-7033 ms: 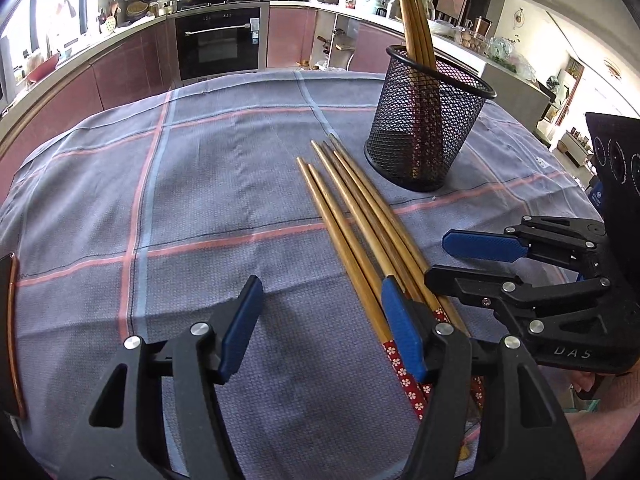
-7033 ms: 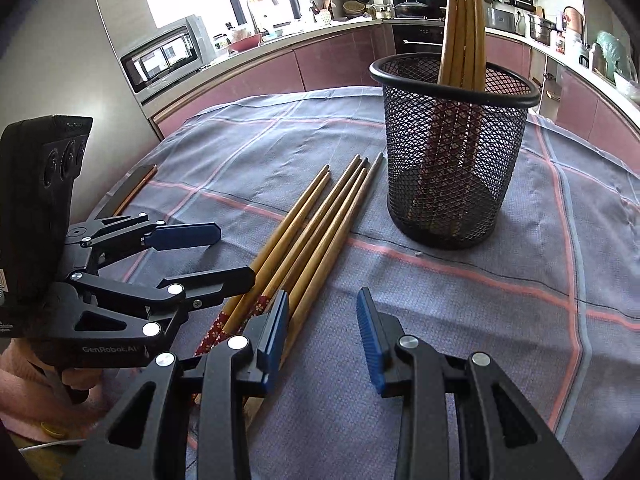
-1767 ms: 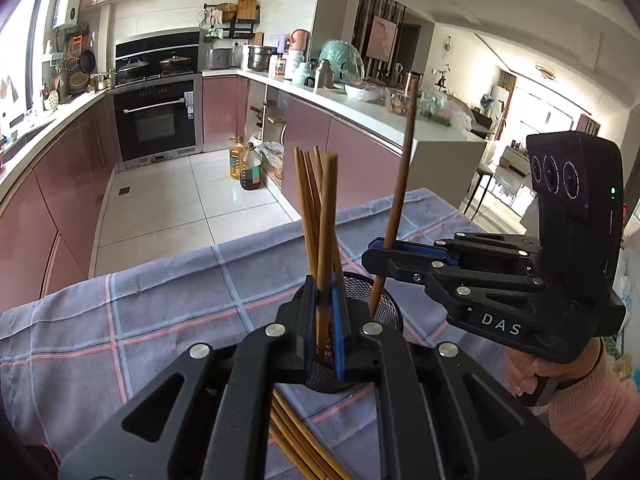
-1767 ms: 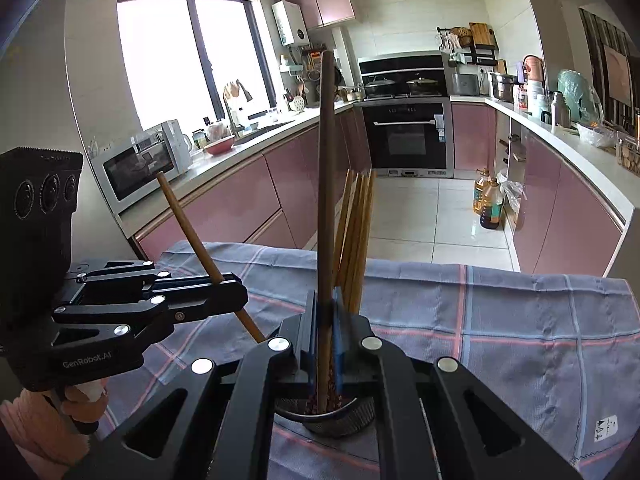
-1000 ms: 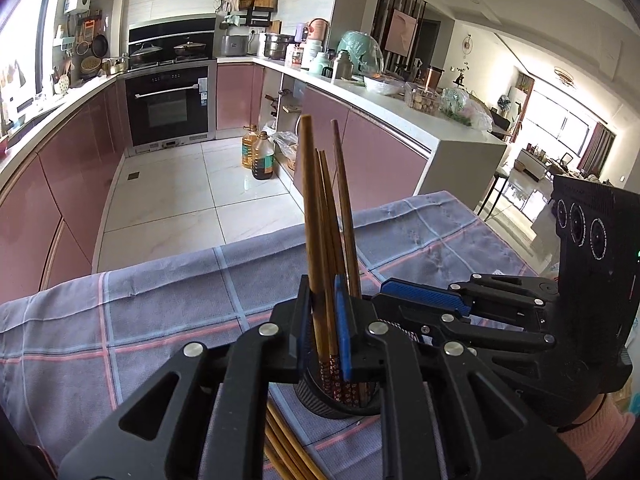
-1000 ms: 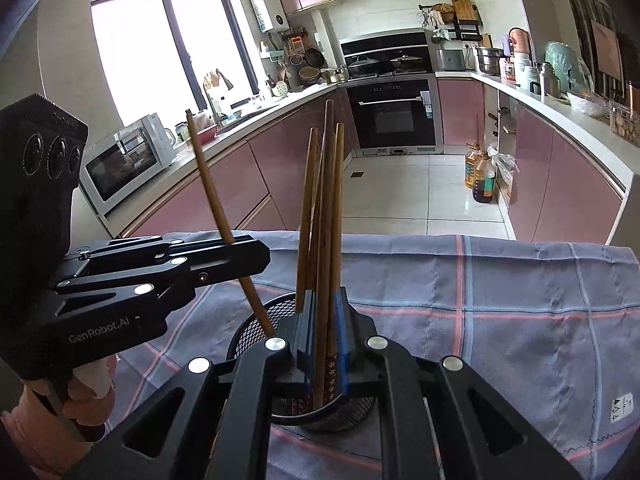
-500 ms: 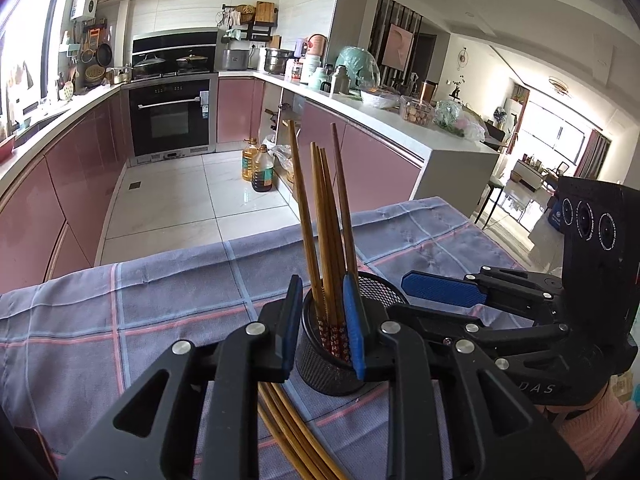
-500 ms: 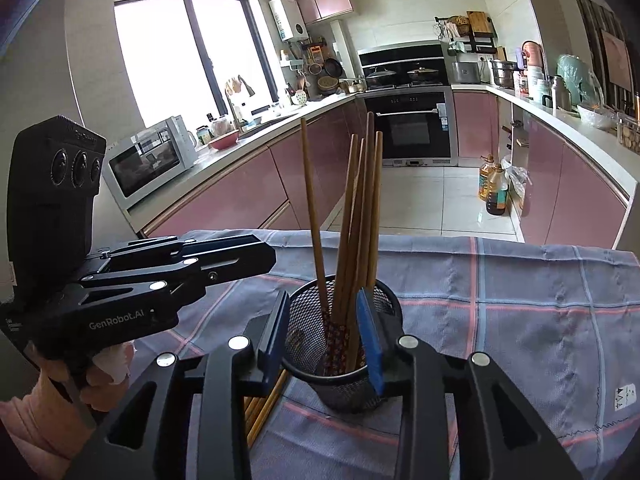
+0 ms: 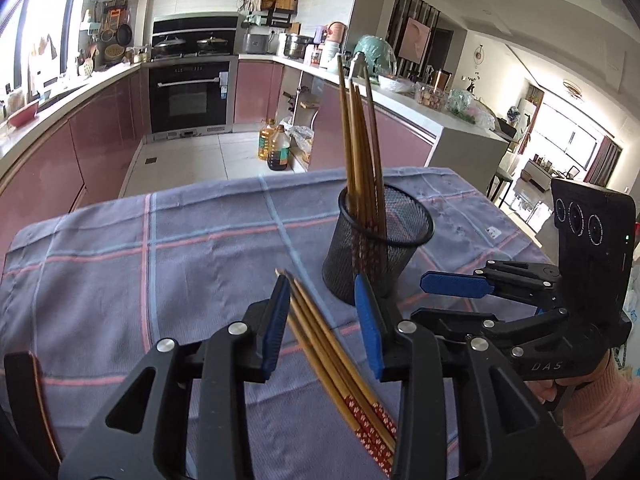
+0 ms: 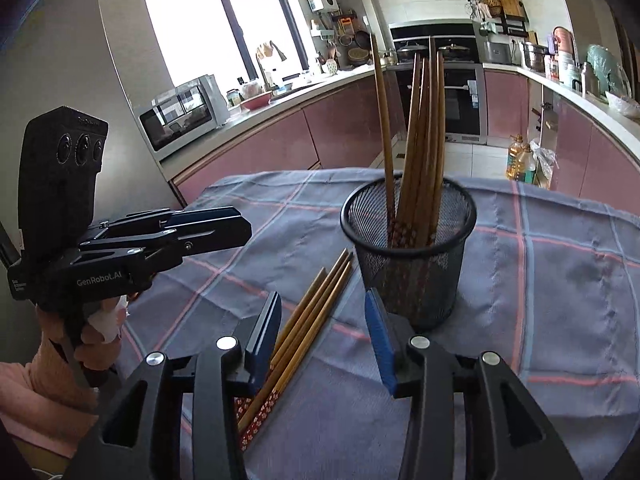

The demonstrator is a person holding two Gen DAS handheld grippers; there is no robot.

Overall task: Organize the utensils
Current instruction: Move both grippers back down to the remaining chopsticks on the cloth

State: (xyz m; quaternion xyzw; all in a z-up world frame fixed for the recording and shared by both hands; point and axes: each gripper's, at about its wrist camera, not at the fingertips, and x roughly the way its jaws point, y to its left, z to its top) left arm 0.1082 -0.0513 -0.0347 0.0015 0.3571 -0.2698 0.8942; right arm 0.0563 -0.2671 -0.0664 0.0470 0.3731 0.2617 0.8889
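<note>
Showing a partly finished sort: several wooden chopsticks [image 10: 420,136] stand upright in the black mesh holder [image 10: 408,248], leaning together against its rim, while a small bundle of loose chopsticks [image 9: 332,356] lies flat on the checked cloth [image 9: 160,264] covering the desk, just beside the holder's base, patterned red ends toward the cameras. By this evidence the task appears roughly half done or a little more; what remains, as a judgement, is to lift the loose bundle and stand it in the holder with the others. Left tool [image 9: 322,320]: jaws parted widely, blue pads empty, hovering above the loose bundle with the sticks lying in the gap as seen from behind, not touching them as far as can be told. Right tool [image 10: 326,330]: likewise parted and holding nothing, poised between the bundle and the holder's base. Left wrist view: shows the right tool from the side at lower right, its two fingers apart, the hand in a pink sleeve [image 9: 600,412] gripping it, and the dining area beyond the counter; it also shows the full run of the bundle to its tips. Right wrist view: shows the left tool [image 10: 208,228] from the side at left, its fingers seen edge-on so the gap reads poorly, plus the window [image 10: 224,24] and microwave [image 10: 180,116], and looks more directly into the holder's mouth
</note>
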